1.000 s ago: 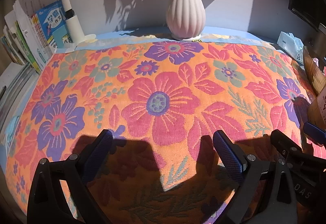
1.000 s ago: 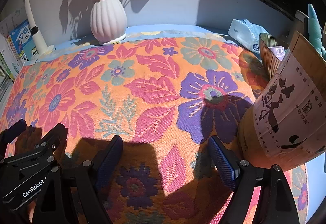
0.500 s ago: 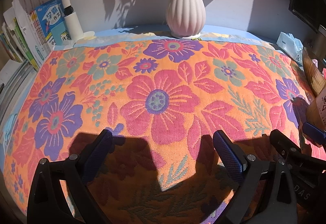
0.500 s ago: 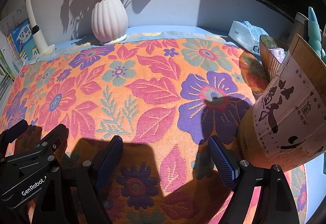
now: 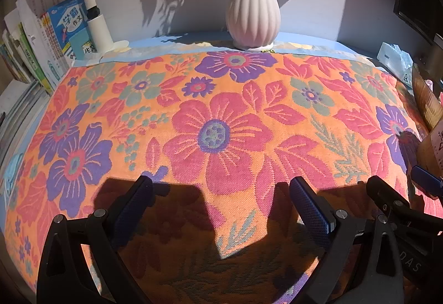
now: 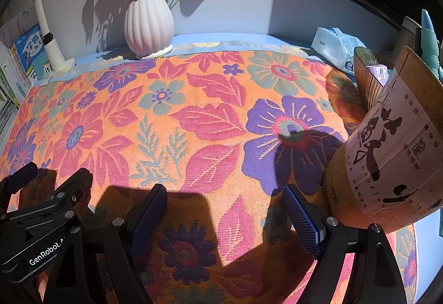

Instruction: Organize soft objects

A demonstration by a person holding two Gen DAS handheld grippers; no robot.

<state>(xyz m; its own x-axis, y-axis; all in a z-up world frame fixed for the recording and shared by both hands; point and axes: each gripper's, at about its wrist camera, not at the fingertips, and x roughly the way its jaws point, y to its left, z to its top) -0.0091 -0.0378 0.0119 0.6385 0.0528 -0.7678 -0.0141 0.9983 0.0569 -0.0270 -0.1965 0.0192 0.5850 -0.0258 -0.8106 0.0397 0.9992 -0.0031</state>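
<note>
An orange cloth with large pink and purple flowers [image 5: 221,121] [image 6: 193,115] lies spread flat over the table and fills both views. My left gripper [image 5: 220,193] hovers over its near part, open, with nothing between the blue pads. My right gripper [image 6: 223,200] is open too, held just above the near part of the cloth with bare cloth between its pads. Each gripper shows at the edge of the other's view: the right gripper [image 5: 409,201] beside the left, the left gripper [image 6: 41,193] beside the right.
A ribbed pink vase [image 5: 253,16] [image 6: 148,24] with flowers stands at the back by the wall. Upright books [image 5: 52,41] and a white post [image 5: 94,13] are at the left. A brown paper-labelled tub [image 6: 387,160], a wooden holder [image 6: 365,77] and a tissue pack [image 6: 336,46] crowd the right.
</note>
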